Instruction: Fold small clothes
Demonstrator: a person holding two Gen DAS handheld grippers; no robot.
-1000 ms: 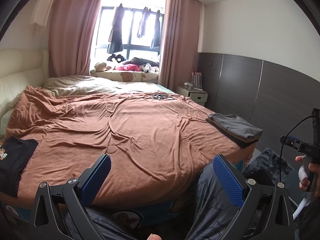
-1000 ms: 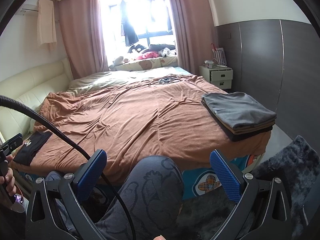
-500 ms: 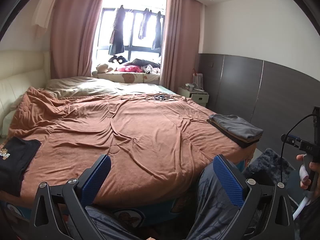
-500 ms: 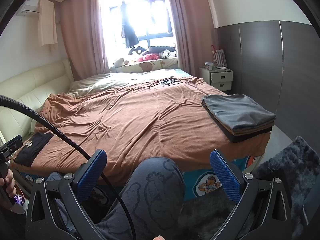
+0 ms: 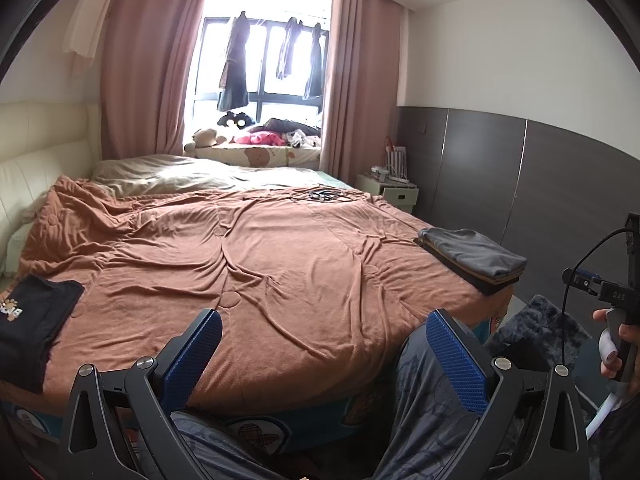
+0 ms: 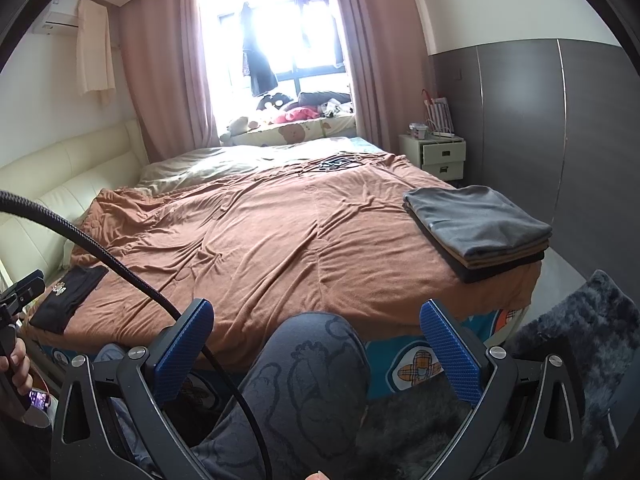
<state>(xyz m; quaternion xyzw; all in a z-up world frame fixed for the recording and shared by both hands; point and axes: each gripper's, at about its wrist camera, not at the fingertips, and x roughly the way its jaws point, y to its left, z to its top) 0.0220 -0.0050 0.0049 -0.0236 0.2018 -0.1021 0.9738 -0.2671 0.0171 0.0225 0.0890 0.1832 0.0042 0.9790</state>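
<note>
A black garment (image 5: 34,316) lay at the bed's (image 5: 280,272) near left corner, apparently awaiting folding, while a folded stack (image 6: 476,228) sat at the near right corner, presumably set aside to keep the middle free. Left tongs (image 5: 324,356) and right tongs (image 6: 316,348) hung wide open, empty, short of the bed; no containers appeared.

A wide bed (image 5: 280,264) under a brown cover is filling the room. At 12 o'clock daylight is pouring through a window (image 5: 264,60) between pink curtains (image 5: 152,80). A cream headboard (image 5: 36,160) is lining the wall at 9 o'clock. Grey panels (image 6: 520,120) are covering the wall at 3 o'clock, beside a white nightstand (image 6: 438,156). A dark rug (image 6: 580,340) is lying at 4 o'clock.
</note>
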